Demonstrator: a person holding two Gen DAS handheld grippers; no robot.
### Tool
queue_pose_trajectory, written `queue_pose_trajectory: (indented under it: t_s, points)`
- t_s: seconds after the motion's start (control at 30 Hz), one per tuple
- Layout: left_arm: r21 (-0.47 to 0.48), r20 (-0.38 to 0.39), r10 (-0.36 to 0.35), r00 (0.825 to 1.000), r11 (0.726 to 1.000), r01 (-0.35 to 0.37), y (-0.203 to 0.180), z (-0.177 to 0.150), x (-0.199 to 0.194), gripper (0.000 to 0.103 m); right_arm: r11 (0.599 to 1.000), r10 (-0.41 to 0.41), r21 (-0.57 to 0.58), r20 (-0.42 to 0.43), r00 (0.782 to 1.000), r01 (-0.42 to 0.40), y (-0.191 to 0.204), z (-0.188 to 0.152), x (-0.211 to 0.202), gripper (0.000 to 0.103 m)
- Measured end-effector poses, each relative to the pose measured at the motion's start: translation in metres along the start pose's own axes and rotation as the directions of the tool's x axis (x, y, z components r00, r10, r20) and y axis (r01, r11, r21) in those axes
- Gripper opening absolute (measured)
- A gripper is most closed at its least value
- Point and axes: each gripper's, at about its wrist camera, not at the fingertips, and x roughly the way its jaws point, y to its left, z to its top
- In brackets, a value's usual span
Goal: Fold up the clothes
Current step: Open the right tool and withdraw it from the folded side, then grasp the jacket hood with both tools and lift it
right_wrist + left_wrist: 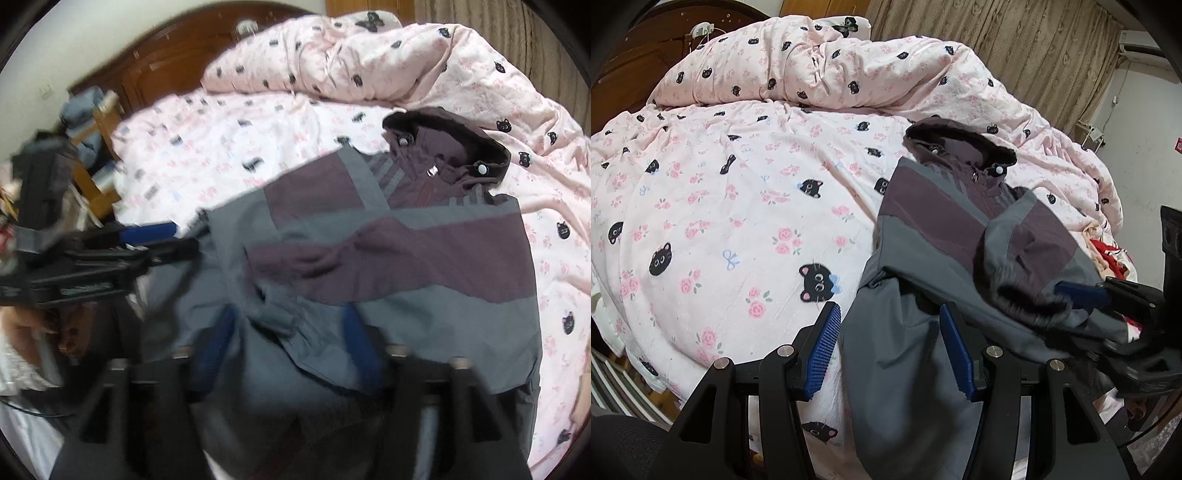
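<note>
Jacket (388,251) on bedspread (738,221), between spread fingers of left gripper (890,332).

I could read no text, label, brand or number anywhere; raised lettering on my other hand-held gripper (85,288) was too blurred.

1 jacket (388,251), grey/purple, with 2 white snaps on the collar (482,169). 2 grippers: left (890,347) and right (288,347), 2 blue pads each (823,347). Also 1 pink cat-print quilt (738,206), 1 wooden headboard (177,51), 1 curtain (1015,48), 1 AC unit (1141,46).
</note>
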Motion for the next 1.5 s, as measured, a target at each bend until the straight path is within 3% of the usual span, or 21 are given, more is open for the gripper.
queue_pose_trajectory:
  t_s: [0.07,0.2,0.5,0.73,0.97,1.27,1.5]
  points:
    - [0.0,0.008,-0.008,1.0,1.0,0.008,-0.003,0.004,-0.001,0.051,0.999,0.03,0.025,0.037,0.999,-0.031,-0.008,0.001,-0.012,0.072]
    - [0.024,0.021,-0.042,0.999,0.999,0.041,-0.017,0.013,0.0,0.051,0.995,0.016,0.101,0.1,0.995,-0.027,-0.031,0.002,-0.031,0.072]
    - [0.128,-0.013,-0.091,0.996,0.987,0.092,-0.068,0.026,0.021,0.051,0.981,-0.026,0.193,0.095,0.995,0.007,-0.067,-0.015,-0.032,0.072]
    - [0.165,-0.08,-0.027,0.996,0.986,0.04,-0.074,0.012,0.046,0.051,0.969,-0.048,0.247,0.082,0.995,0.026,-0.089,-0.03,-0.029,0.072]
    - [0.186,-0.08,-0.012,0.997,0.982,0.026,-0.076,0.006,0.044,0.051,0.965,-0.045,0.26,0.057,0.997,0.028,-0.097,-0.047,-0.015,0.071]
    - [0.15,0.021,-0.089,0.996,0.985,0.085,-0.059,0.07,0.016,0.051,0.951,-0.001,0.303,0.182,0.983,-0.055,-0.117,-0.03,-0.055,0.071]
    - [0.201,-0.011,-0.079,0.997,0.976,0.08,-0.048,0.144,0.056,0.051,0.961,-0.024,0.275,0.152,0.988,-0.019,-0.154,0.013,-0.052,0.071]
